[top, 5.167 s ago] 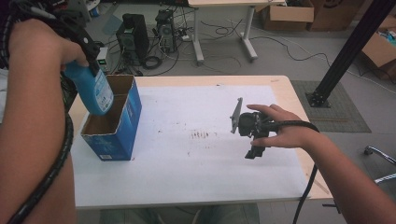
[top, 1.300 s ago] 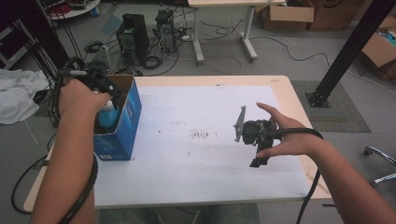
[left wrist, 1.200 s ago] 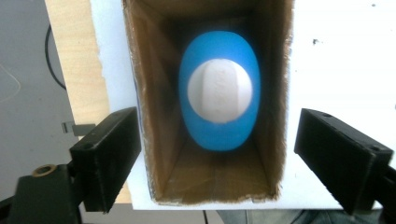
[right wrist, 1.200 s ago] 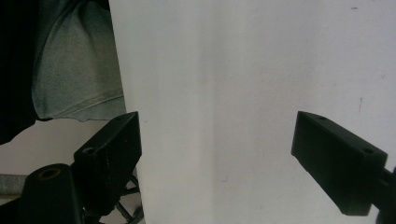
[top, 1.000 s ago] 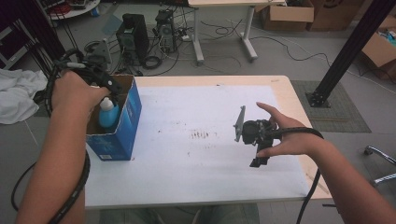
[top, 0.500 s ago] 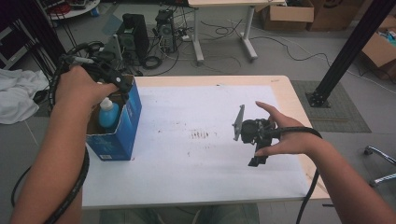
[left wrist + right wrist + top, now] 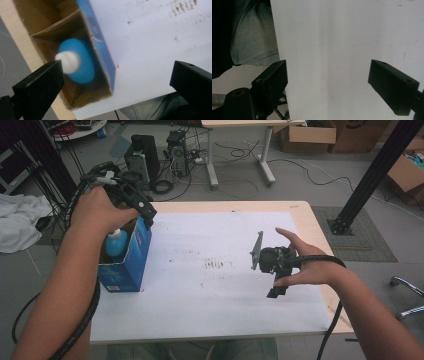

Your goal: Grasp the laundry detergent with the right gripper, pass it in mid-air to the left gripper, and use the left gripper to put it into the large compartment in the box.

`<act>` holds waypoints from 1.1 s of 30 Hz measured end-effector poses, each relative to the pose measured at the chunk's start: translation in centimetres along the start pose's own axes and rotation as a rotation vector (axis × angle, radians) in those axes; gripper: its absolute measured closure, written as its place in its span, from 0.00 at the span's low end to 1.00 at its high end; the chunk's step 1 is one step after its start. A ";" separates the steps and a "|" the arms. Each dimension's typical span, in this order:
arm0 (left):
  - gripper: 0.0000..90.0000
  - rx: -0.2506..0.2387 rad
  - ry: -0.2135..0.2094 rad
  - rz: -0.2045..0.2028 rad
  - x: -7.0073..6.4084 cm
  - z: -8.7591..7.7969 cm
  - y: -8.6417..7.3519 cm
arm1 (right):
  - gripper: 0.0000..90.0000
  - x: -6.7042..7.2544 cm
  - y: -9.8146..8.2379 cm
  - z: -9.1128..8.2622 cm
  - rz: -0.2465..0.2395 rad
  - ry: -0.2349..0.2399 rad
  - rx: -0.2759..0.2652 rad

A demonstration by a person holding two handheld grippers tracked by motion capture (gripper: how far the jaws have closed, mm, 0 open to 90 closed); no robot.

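Observation:
A blue cardboard box (image 7: 125, 270) stands open-topped at the left edge of the white-covered table (image 7: 215, 290). A blue bottle (image 7: 116, 244) with a white cap stands upright inside it. My left gripper (image 7: 144, 216) hovers just above the box's far corner. Its jaws have just been opening and stand wide. In the left gripper view the bottle (image 7: 83, 66) sits in the box (image 7: 100, 42) below, free of the left gripper (image 7: 117, 82). My right gripper (image 7: 275, 287) hangs over the right half of the table, open, with only white surface between its jaws (image 7: 327, 82).
Faint dirt marks (image 7: 215, 265) dot the middle of the white sheet. Behind the table are computer towers (image 7: 142, 157), cables and another table's legs (image 7: 265, 150). A black post (image 7: 370, 175) rises at the right. A knee in jeans (image 7: 252, 32) sits below the table's near edge.
The bottle went down into the box, the left jaws opened off it, and the left hand drew up and away. The right hand has kept still.

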State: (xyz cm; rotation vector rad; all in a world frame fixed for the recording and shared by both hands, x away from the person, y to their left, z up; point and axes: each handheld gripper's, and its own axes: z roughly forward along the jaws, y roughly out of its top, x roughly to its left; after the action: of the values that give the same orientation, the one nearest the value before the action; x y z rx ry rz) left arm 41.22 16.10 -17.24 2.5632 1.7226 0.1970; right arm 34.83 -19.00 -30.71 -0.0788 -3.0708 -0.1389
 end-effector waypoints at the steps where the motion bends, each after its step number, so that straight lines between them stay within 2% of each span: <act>1: 0.00 -0.009 -0.009 0.020 -0.3 0.0 0.0 | 0.18 0.0 0.0 0.0 0.001 0.002 -0.002; 3: 0.00 -0.020 -0.029 0.077 -1.0 0.1 0.1 | 0.18 0.0 0.0 0.1 0.002 0.006 -0.003; 5: 0.00 0.000 -0.056 0.144 -1.9 0.5 0.2 | 0.18 -0.1 0.0 0.1 0.000 0.007 0.005; 7: 0.00 0.000 -0.069 0.233 -3.0 0.8 0.3 | 0.18 -0.1 0.0 0.2 0.002 0.009 0.004; 9: 0.00 -0.015 -0.122 0.304 -4.0 0.9 0.4 | 0.18 -0.3 0.0 0.2 0.007 0.012 0.007; 11: 0.00 -0.010 -0.157 0.361 -4.9 1.1 0.4 | 0.18 -0.3 0.1 0.1 0.009 0.013 0.008; 17: 0.00 0.000 -0.128 0.560 -7.5 1.7 0.2 | 0.18 -0.4 0.2 0.0 0.005 0.014 0.025; 19: 0.00 -0.004 -0.144 0.609 -8.1 1.9 0.1 | 0.18 -0.4 0.2 -0.2 0.005 0.010 0.032; 25: 0.00 0.003 -0.141 0.764 -9.6 2.8 -0.6 | 0.18 -0.5 0.2 -0.9 0.005 0.004 0.029; 29: 0.00 0.033 -0.131 0.833 -10.1 3.5 -1.2 | 0.18 -0.7 0.3 -1.0 0.007 0.007 0.044; 33: 0.00 0.038 -0.142 0.892 -10.3 3.9 -1.6 | 0.18 -1.0 0.4 -1.2 0.009 0.006 0.036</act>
State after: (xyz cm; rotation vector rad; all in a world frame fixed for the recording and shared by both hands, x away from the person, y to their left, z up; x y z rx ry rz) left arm 36.39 7.30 -22.07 3.0760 0.4458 0.0003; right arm 35.89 -18.78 -29.57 -0.0898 -3.0653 -0.0828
